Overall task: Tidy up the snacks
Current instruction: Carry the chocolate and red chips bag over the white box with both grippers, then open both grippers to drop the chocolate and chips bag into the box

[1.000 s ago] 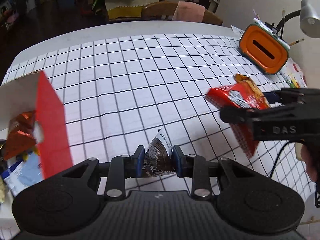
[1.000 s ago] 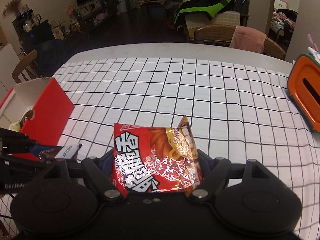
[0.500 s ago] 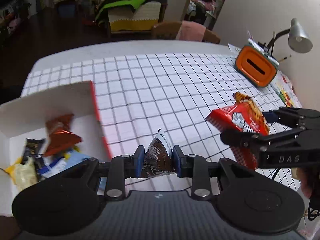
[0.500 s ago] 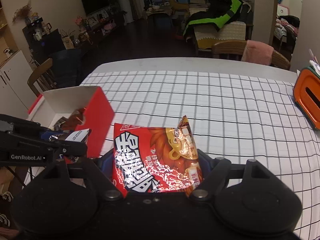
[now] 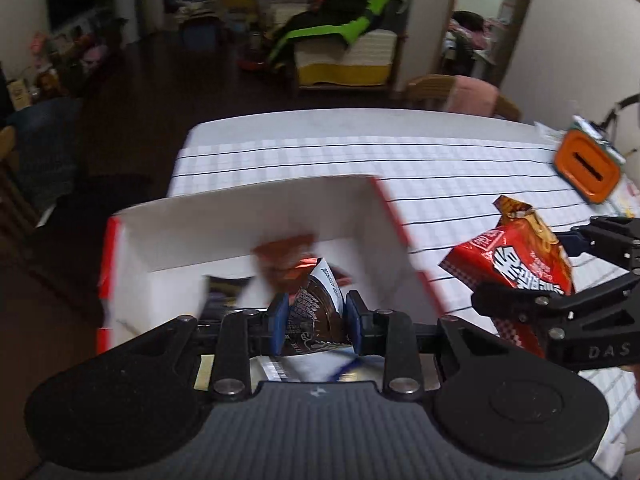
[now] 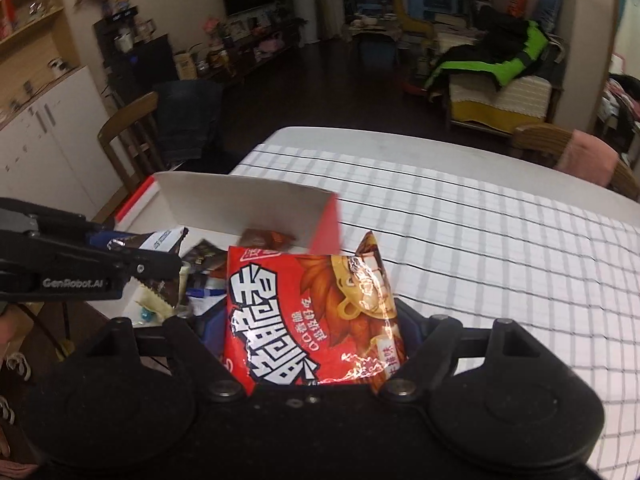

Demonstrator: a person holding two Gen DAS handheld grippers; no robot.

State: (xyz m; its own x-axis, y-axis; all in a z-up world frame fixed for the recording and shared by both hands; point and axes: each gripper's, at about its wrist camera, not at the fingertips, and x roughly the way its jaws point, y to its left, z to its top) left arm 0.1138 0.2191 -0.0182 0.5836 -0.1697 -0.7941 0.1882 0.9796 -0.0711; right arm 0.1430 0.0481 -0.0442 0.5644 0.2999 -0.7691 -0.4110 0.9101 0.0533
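Note:
My left gripper (image 5: 316,326) is shut on a small brown and white snack packet (image 5: 314,320) and holds it over the open red and white box (image 5: 256,216). The box holds several snacks, among them an orange-brown wrapper (image 5: 286,260). My right gripper (image 6: 308,332) is shut on a large red snack bag (image 6: 308,316), held above the table at the box's right side. The bag (image 5: 516,256) and right gripper also show in the left wrist view. The left gripper (image 6: 132,258) with its packet shows over the box (image 6: 240,204) in the right wrist view.
The box sits at the left edge of the table, which has a white checked cloth (image 5: 420,168). An orange container (image 5: 586,170) stands at the far right. Wooden chairs (image 6: 132,136) stand around the table. Dark floor lies beyond the left edge.
Both grippers have swung left toward the box, each still holding its snack. The left gripper's packet is now over the box's inside; the red bag has come up beside the box.

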